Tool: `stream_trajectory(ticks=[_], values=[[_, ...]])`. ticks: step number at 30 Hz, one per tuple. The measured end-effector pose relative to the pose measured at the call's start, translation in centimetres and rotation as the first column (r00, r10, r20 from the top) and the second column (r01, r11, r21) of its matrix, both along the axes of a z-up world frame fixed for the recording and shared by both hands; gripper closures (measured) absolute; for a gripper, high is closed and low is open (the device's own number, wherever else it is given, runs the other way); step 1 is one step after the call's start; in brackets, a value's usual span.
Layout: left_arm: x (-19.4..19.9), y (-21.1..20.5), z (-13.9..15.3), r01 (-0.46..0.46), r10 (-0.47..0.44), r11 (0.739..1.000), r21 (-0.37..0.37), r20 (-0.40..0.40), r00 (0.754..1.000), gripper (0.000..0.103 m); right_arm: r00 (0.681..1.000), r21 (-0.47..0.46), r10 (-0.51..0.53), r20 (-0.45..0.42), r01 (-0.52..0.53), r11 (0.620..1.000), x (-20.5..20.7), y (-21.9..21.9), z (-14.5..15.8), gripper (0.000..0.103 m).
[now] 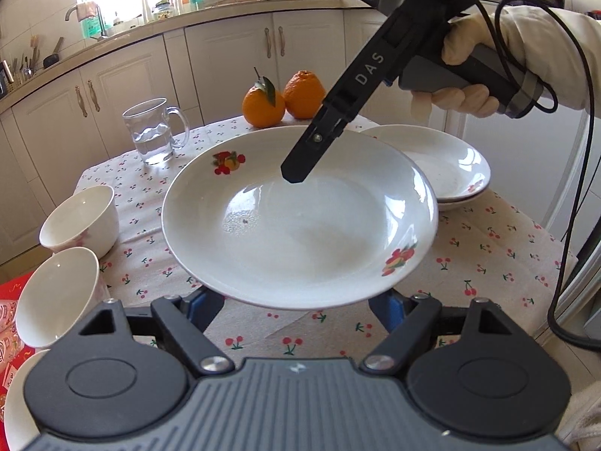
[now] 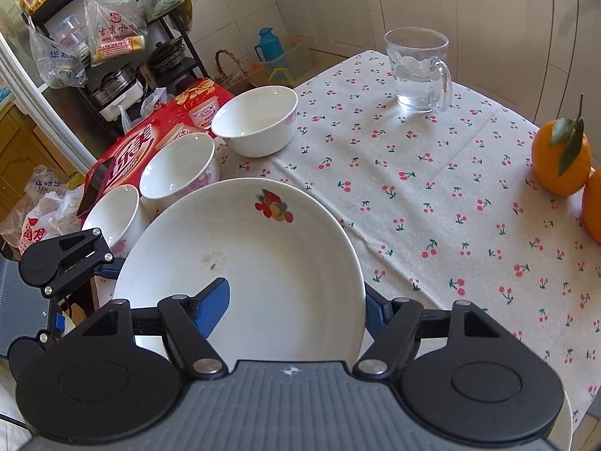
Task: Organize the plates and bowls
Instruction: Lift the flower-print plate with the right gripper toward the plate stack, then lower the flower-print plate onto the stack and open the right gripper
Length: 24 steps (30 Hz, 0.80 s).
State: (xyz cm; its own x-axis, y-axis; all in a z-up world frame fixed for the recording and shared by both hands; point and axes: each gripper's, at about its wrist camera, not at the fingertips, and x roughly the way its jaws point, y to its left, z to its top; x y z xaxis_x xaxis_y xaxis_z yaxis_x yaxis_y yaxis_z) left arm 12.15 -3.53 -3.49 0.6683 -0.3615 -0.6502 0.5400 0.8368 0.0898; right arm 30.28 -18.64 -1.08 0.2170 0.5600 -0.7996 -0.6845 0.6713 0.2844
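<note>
A white deep plate with fruit prints (image 1: 300, 225) is lifted above the cherry-print tablecloth (image 1: 488, 263). It also shows in the right wrist view (image 2: 263, 263). My left gripper (image 1: 300, 310) lies under its near rim with both blue pads below the plate, jaws wide apart. My right gripper (image 2: 296, 310) is shut on the plate's rim, one blue pad (image 2: 212, 310) inside the plate, the other outside. The right gripper also shows in the left wrist view (image 1: 296, 176), reaching into the plate from the far side. Two stacked white plates (image 1: 447, 165) lie at the right.
Three white bowls stand at the table's left edge (image 2: 255, 122) (image 2: 178, 165) (image 2: 112, 214). A glass mug of water (image 2: 419, 69) and two oranges (image 1: 281, 99) stand at the far side. A red carton (image 2: 150, 143) sits beside the table.
</note>
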Motion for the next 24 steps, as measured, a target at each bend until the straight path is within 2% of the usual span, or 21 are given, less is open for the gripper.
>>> stream_trajectory(ticks=[10,24], values=[[-0.7,-2.5,-0.1,0.113,-0.113,0.994,0.003,-0.018,0.993,0.02,0.994,0.01,-0.106,-0.002,0.106,0.994,-2.9,-4.4,-0.5,0.025],[0.2,-6.4,-0.1,0.243,-0.243,0.97,0.003,-0.029,0.97,0.02,0.972,0.008,-0.235,0.009,0.235,0.972,-5.1,-10.4,-0.2,0.025]])
